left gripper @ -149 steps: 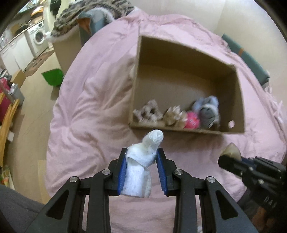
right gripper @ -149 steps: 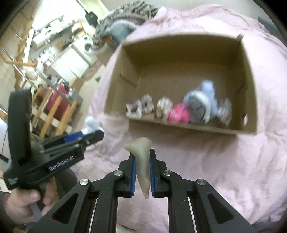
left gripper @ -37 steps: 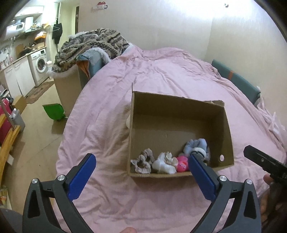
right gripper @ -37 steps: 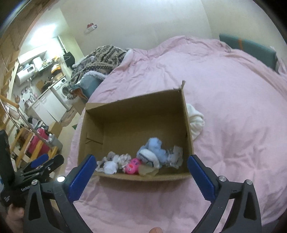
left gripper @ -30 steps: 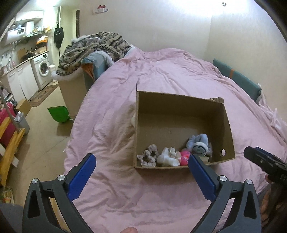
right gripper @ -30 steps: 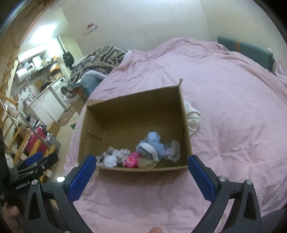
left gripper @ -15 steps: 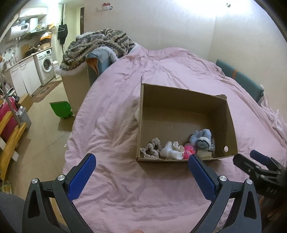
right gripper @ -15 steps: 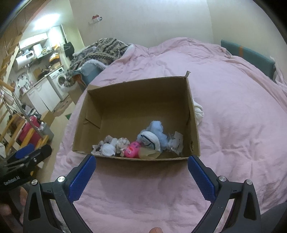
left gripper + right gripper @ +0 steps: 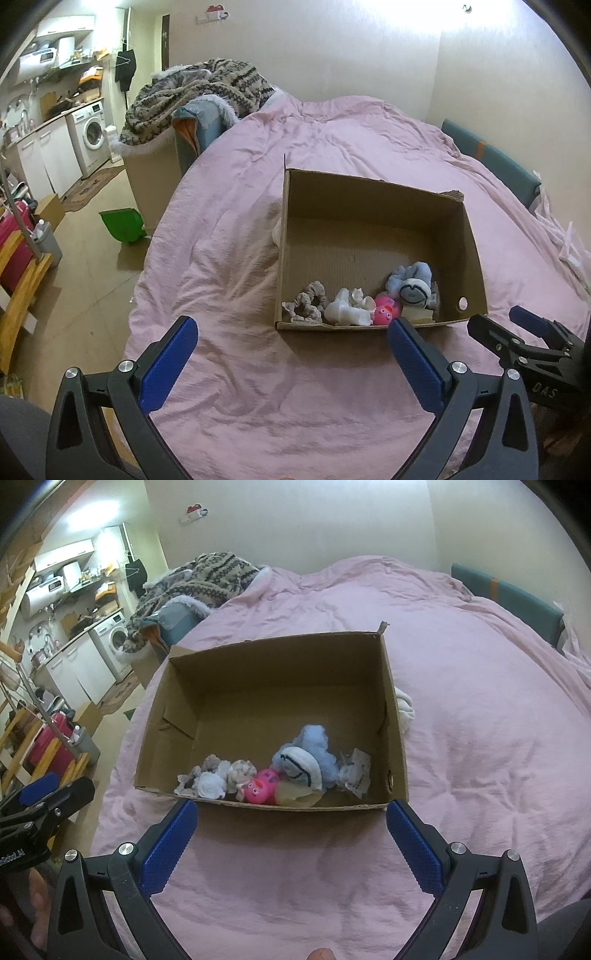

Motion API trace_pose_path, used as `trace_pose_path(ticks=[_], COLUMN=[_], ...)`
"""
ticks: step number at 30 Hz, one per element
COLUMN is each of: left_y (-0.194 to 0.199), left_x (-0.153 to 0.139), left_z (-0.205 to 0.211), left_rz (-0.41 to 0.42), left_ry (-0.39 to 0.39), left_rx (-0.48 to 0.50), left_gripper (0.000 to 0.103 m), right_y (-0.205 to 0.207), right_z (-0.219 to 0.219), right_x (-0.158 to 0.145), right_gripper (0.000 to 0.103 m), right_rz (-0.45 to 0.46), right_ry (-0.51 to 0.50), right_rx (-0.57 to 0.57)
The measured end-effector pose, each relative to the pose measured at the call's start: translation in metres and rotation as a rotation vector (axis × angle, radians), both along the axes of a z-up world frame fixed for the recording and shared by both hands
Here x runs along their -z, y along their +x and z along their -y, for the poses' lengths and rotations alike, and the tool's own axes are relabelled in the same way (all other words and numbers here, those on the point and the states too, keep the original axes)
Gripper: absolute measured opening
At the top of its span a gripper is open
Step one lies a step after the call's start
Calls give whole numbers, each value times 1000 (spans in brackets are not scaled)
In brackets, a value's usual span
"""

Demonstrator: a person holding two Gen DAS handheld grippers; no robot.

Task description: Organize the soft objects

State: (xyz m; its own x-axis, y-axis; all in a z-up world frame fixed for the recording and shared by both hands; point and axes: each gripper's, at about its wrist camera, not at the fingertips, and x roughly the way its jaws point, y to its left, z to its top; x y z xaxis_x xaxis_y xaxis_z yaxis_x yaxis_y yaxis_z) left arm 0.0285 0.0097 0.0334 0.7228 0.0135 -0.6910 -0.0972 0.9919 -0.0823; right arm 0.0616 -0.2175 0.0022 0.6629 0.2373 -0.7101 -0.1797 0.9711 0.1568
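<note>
An open cardboard box sits on the pink bedspread. Along its near wall lie several soft items: grey scrunchies, a white sock, a pink toy, a beige piece and a blue-and-white plush. My left gripper is wide open and empty, in front of the box. My right gripper is wide open and empty too; it also shows in the left wrist view. The left gripper shows at the left edge of the right wrist view.
A white cloth lies against the box's outer side. The pink bedspread covers the bed. A patterned blanket pile lies at the bed's far corner. A green dustpan, a washing machine and wooden furniture stand at the left.
Five seconds ago the left gripper held the white sock and the right held the beige piece; both now lie in the box. Both grippers are open and have drawn back from the box.
</note>
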Motion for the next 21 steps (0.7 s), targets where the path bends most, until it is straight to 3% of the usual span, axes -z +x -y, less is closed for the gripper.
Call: trace_pose_path(ticks=[21], left_y=[3], left_x=[4], left_z=[-1], left_rz=[-19], left_ry=[-14], left_rx=[-2], left_gripper=[102], right_y=[0], right_z=[4], right_x=[-4], right_gripper=[103], right_rz=[12], right_ry=[-1], right_rx=[11])
